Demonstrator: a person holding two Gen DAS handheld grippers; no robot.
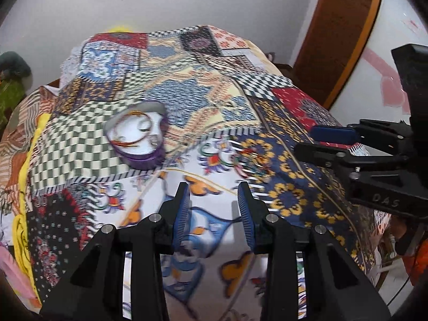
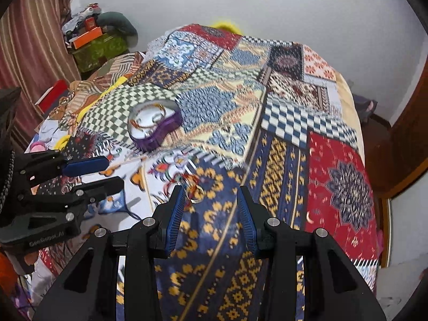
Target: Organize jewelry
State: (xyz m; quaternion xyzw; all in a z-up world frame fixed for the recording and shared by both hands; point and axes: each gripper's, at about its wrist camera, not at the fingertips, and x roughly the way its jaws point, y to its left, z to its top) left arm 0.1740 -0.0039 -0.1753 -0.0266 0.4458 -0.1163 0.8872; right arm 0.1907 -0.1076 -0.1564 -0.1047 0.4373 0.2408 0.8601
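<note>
My left gripper (image 1: 214, 200) is wide open and holds nothing. My right gripper (image 2: 211, 203) is open too, with a small shiny ring (image 2: 196, 194) by its left finger. Ahead and left sits a purple jewelry box (image 2: 153, 125) with thin bangles, on the patchwork bed cover (image 2: 334, 160).

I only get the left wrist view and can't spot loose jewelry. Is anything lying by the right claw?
Observer: Yes, a small gold ring, blurred, lies on the quilt just ahead of the right claw, near its left finger.
Operator: Is that claw gripping anything?
Observer: No, it is open, nothing gripped.
Operator: Where's the box from the ring?
Observer: The purple box sits farther off, to the ring's left.
</note>
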